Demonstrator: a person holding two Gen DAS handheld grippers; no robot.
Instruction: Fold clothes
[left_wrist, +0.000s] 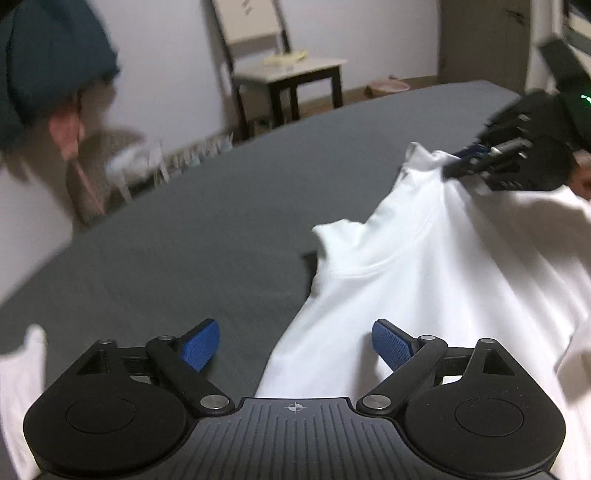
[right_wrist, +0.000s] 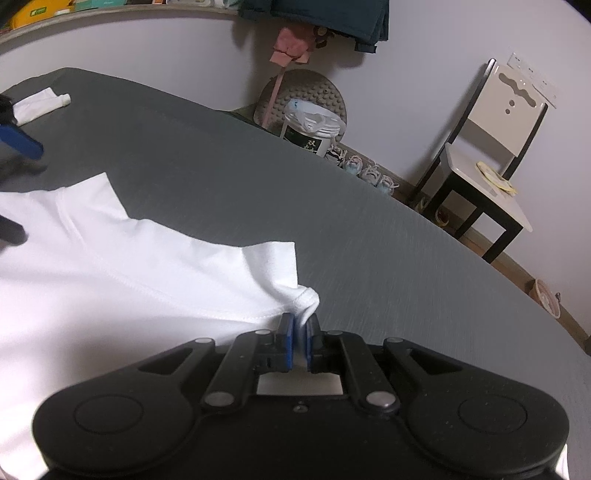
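The left hand-held gripper gapes empty over the white shirt; the right hand-held gripper pinches its far corner.

Legible markings, right wrist view: white plastic bucket by the wall – dark label w/ white Chinese chars, top one reads "双", the rest cut off by the edge of the grey surface; small blue handwritten mark on lid, approx. "5", not certain. Yellow package on shelf, top left – green tag w/ print, too small to read. Left wrist view: no readable text.
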